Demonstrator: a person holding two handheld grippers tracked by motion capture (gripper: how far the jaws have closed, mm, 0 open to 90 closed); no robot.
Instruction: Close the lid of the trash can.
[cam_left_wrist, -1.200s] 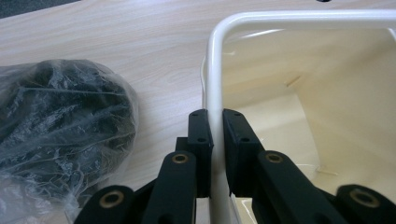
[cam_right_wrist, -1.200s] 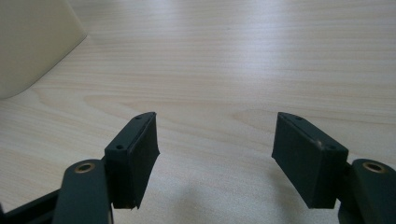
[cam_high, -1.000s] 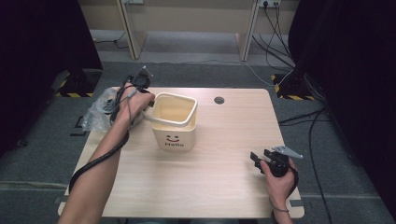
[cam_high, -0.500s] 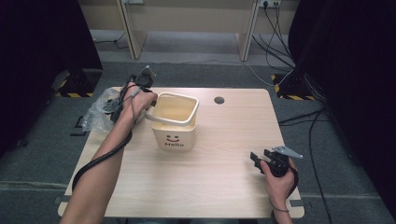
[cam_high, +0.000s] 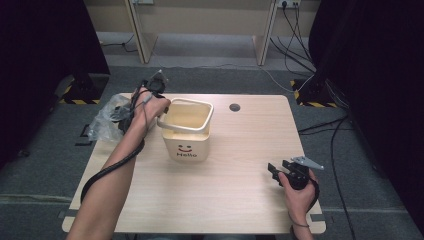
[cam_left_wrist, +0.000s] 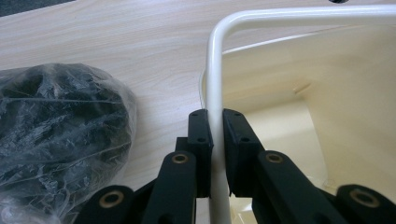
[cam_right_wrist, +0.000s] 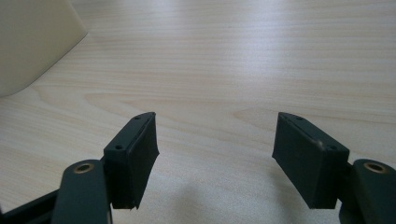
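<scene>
Cream plastic bucket (cam_high: 186, 131) stands upright near the middle of a pale wooden table (cam_high: 235, 200), a little toward its far left. We see a small smiling face and the word "Hello" printed on the side that faces the person. Its thin cream handle (cam_high: 167, 114) is lifted over the left part of the open top, and the inside of the bucket looks bare as far as the views reach.

Our left gripper (cam_high: 150, 95) comes in over the bucket's left rim, the forearm reaching up from the bottom edge of the high view with a black cable trailing along it. In the left gripper view its two black jaws are nearly together, the pads (cam_left_wrist: 201, 140) pressed on either side of the handle (cam_left_wrist: 215, 93) — the thin bar runs straight up between them and bends across to the right above the bucket's pale interior (cam_left_wrist: 303, 116).

Just left of the bucket, at the table's far left corner, lies a crumpled clear plastic bag (cam_high: 107, 116) with something dark inside; in the left gripper view it (cam_left_wrist: 56, 135) sits close beside the jaws, apart from the handle.

Our right gripper (cam_high: 276, 172) rests well away, near the front right corner of the table, held in the right hand (cam_high: 297, 192) and pointing left. In the right gripper view its jaws stand wide apart with bare tabletop between them — they hold nothing. A corner of the bucket (cam_right_wrist: 32, 42) shows at the upper left of that view.
</scene>
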